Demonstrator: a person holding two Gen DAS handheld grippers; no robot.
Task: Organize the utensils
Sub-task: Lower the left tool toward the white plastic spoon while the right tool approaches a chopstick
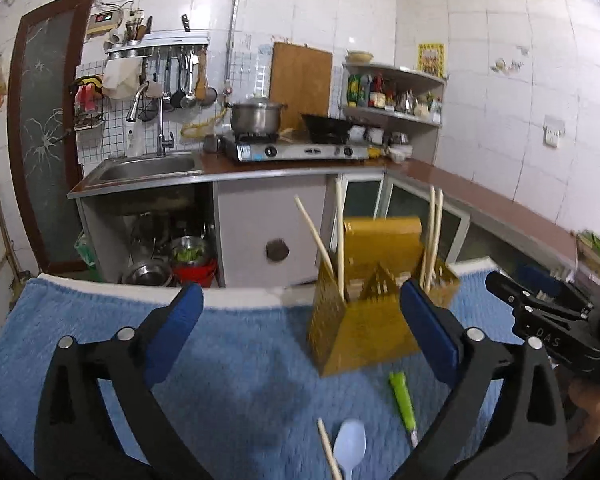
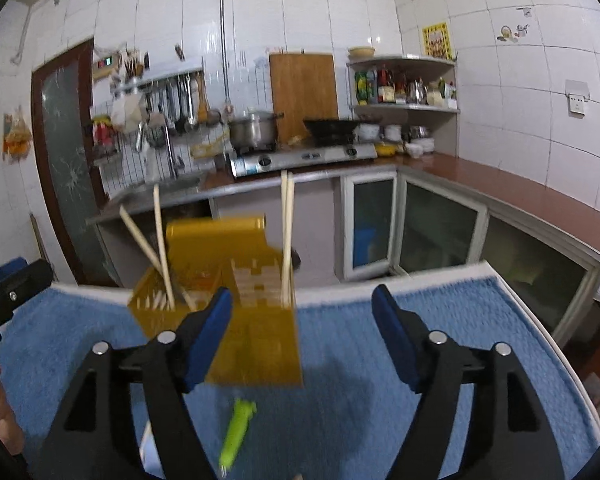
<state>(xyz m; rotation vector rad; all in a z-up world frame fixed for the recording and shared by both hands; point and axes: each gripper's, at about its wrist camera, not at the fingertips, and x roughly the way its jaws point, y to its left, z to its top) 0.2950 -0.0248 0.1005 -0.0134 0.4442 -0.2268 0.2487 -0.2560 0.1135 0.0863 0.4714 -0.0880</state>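
Your left claw is spread wide with nothing between its blue pads, and your right claw is spread as well, also with nothing in its grip. Both hover over the blue towel that covers the counter. Nearest you on the towel, toward its near edge, lie a white plastic spoon, a loose chopstick just left of it, and a green-handled tool just to its right. Beyond them, near the counter's far edge, the yellow utensil holder stands upright. Two chopsticks lean in its left compartment and another pair stands in its right one; what else sits inside is too blurred to tell. In the left wrist view your right claw shows at the right side, apart from the holder. Farther back are a sink, a stove carrying a pot and a black wok, and a corner shelf of bottles.
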